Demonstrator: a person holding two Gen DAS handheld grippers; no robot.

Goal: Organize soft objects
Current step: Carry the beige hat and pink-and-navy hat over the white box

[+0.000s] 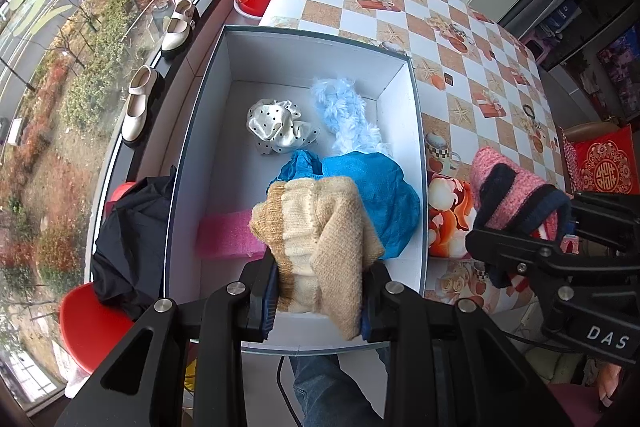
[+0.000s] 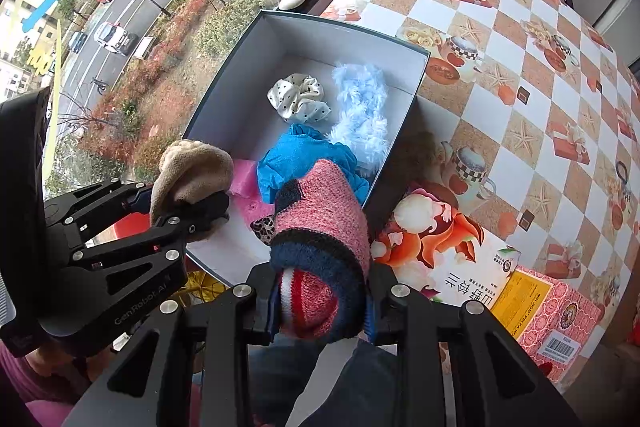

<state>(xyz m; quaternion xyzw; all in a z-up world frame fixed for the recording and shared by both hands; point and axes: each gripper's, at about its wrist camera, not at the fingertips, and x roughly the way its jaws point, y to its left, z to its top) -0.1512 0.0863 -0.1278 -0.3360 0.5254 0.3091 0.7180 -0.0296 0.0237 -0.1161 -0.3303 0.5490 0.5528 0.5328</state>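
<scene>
My left gripper [image 1: 318,291] grasps the beige sock [image 1: 320,223] and my right gripper [image 2: 320,301] grasps the pink sock [image 2: 320,227], both over the box's [image 1: 416,131] near edge; next I should release them inside.

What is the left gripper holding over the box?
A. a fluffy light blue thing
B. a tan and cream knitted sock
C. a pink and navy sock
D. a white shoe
B: the left gripper is shut on the tan and cream knitted sock above the open box, while the pink and navy sock sits in the right gripper.
</scene>
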